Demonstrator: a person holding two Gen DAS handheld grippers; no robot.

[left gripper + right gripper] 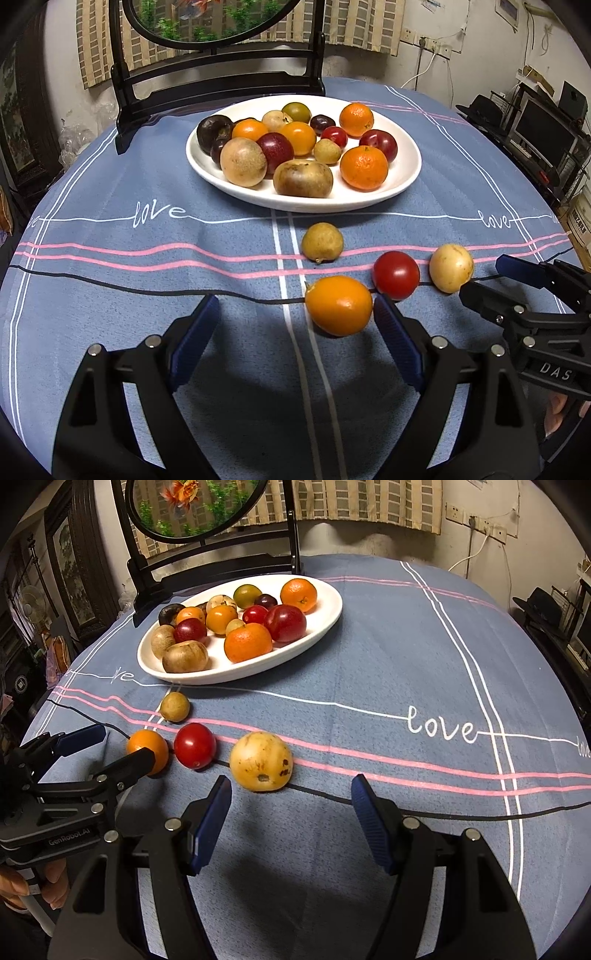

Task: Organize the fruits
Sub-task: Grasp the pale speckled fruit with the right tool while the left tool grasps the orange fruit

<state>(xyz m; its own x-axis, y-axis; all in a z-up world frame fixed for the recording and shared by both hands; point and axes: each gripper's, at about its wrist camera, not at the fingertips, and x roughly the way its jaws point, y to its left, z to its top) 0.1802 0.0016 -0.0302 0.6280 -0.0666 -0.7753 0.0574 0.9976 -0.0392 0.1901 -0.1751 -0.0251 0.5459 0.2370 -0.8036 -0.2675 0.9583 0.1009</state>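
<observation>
Four fruits lie loose on the blue tablecloth in front of a white plate (412,173) (325,618) piled with several fruits. They are an orange fruit (338,305) (147,750), a red tomato (396,275) (194,745), a pale yellow fruit (451,268) (261,761) and a small brown-green fruit (322,242) (175,707). My left gripper (295,325) (116,746) is open, with the orange fruit just ahead of its right finger. My right gripper (291,797) (484,275) is open, with the yellow fruit just ahead of its left finger.
A dark wooden stand (218,79) with a round fish picture stands behind the plate at the table's far edge. Shelves with a monitor (543,136) and clutter stand off the table to the right.
</observation>
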